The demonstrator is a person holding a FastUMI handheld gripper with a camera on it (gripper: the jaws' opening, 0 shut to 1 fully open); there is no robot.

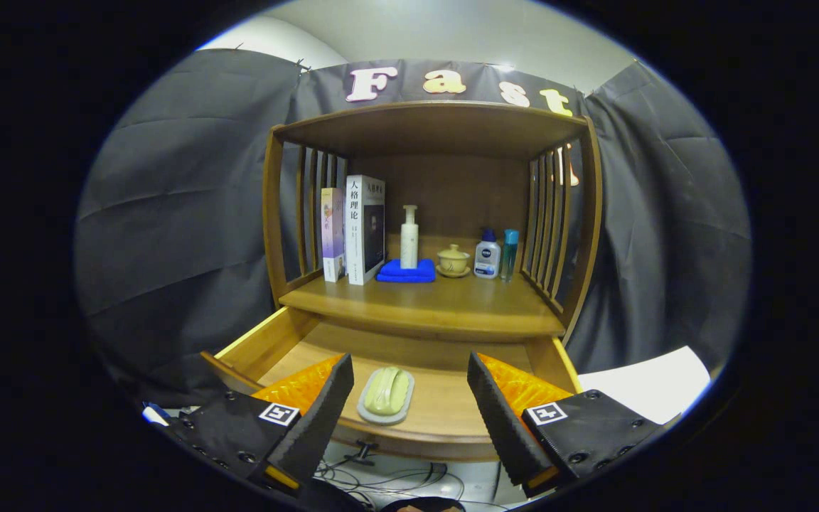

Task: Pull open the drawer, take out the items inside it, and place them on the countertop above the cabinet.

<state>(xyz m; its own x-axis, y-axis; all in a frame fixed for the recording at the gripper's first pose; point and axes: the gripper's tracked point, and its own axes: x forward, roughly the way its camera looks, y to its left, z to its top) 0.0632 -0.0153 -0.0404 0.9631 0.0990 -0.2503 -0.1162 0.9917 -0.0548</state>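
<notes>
The wooden drawer (267, 341) of the cabinet stands pulled out toward me. On its floor lies a pale green soap bar (387, 390) in a light oval dish (367, 409), lengthwise toward me. My gripper (409, 377) hovers over the drawer's front, open wide, and the soap and dish sit between its two fingers without touching either. The countertop (424, 302) above the drawer has bare wood along its front.
At the back of the countertop stand two books (352, 231), a pump bottle (409, 238) on a folded blue cloth (407, 272), a lidded cup (453, 260) and two small bottles (495, 254). Slatted sides and a top shelf enclose it. Cables lie on the floor below.
</notes>
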